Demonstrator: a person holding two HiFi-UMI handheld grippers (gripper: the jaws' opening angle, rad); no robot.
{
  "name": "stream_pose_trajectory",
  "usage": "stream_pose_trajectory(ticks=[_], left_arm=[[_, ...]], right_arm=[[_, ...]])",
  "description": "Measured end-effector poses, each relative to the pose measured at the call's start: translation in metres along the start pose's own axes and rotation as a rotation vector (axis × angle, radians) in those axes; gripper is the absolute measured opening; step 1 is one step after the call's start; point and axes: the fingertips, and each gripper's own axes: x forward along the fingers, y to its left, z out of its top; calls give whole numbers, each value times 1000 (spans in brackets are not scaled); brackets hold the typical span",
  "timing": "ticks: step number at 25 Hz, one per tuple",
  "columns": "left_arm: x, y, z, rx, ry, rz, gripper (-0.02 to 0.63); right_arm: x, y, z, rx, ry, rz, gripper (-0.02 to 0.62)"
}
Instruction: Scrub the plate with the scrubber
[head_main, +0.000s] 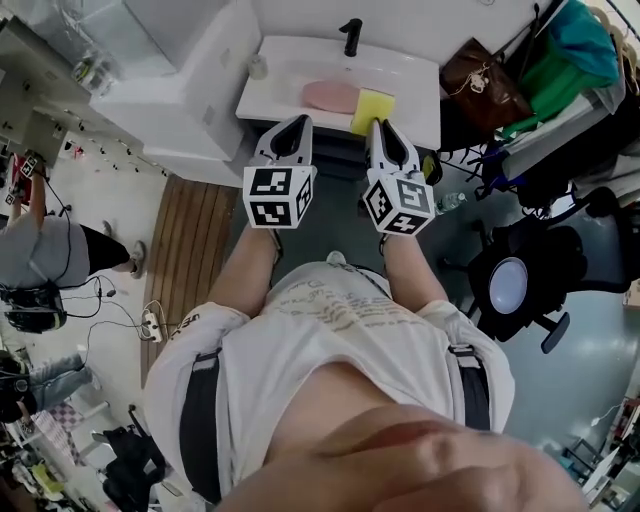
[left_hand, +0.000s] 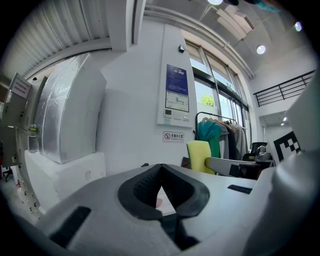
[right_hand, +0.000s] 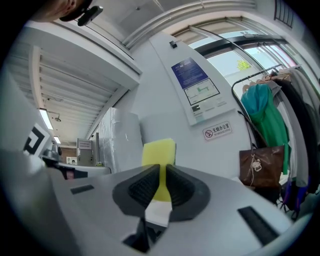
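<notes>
The right gripper (right_hand: 162, 166) holds its jaws only a thin slit apart, with nothing pressed between them. Just ahead of the tips is the yellow scrubber (right_hand: 159, 152), seen also through the slit. Further right hangs a brown bag (right_hand: 261, 167).

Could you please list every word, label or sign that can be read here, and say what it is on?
"无烟办公室": on the small sign with a red prohibition symbol, fixed to the white wall.
The blue-and-white poster above it: print too small to read.
The print on the person's shirt: too blurred to read.
</notes>
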Motion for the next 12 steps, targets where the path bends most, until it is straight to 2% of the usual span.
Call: stream_pose_trajectory(ticks=[6, 12], left_arm=[[47, -2, 2, -3, 8, 19, 18], [79, 0, -4, -64, 37, 43, 18]], right_arm=[[31, -35, 2, 7, 6, 7, 44], [58, -61, 4, 10, 23, 35, 44]])
